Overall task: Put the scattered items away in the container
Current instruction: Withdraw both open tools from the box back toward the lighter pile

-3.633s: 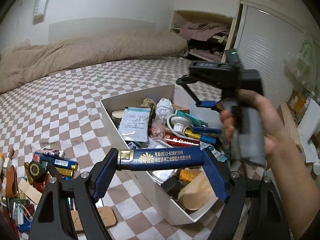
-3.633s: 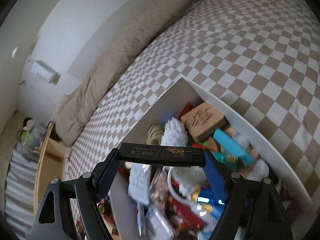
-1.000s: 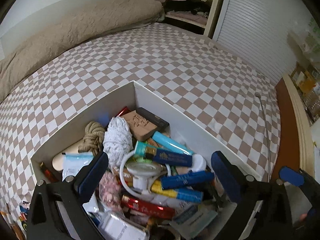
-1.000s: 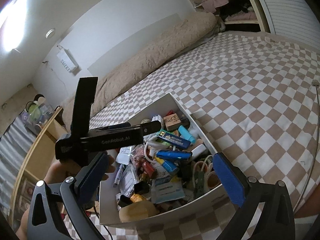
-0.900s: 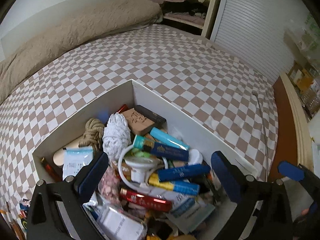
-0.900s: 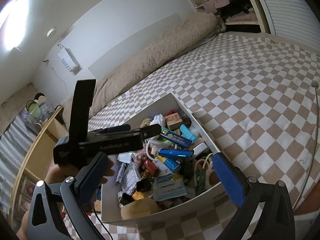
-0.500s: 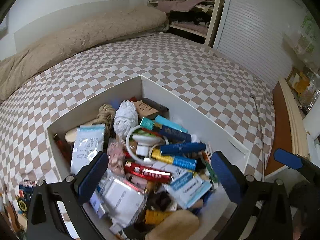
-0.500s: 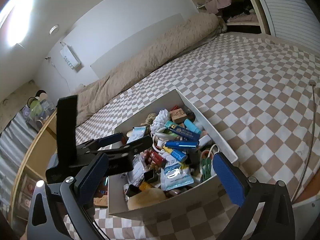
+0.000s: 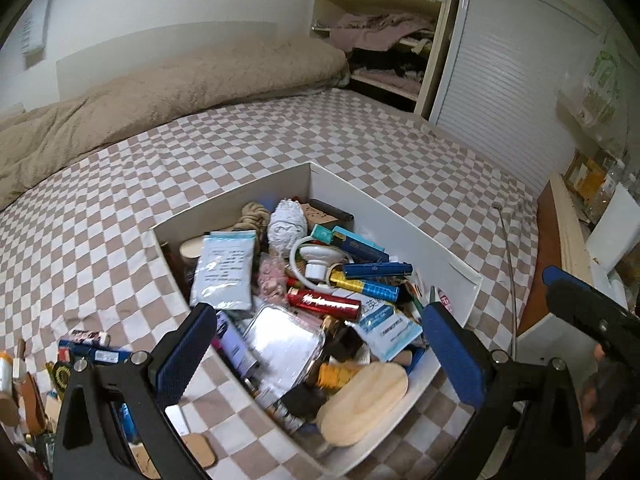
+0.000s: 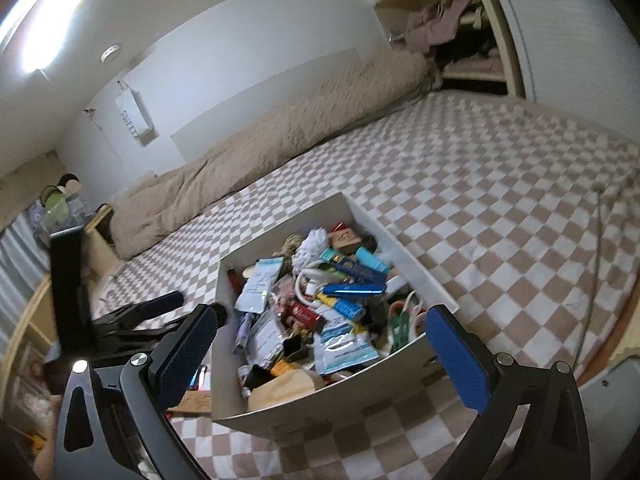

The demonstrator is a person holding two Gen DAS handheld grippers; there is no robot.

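The left gripper (image 9: 320,356) and right gripper (image 10: 320,356) both hover with jaws spread wide and empty above the white rectangular cardboard box (image 9: 448,254), heaped full on the beige checkered bedsheet (image 9: 120,208). Scattered small items (image 9: 86,354), partly blurred, probably packets and batteries, lie beside the box.

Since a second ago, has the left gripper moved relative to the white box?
Yes. The left gripper has pulled back from the white box, which now sits farther off and shows its near wall.
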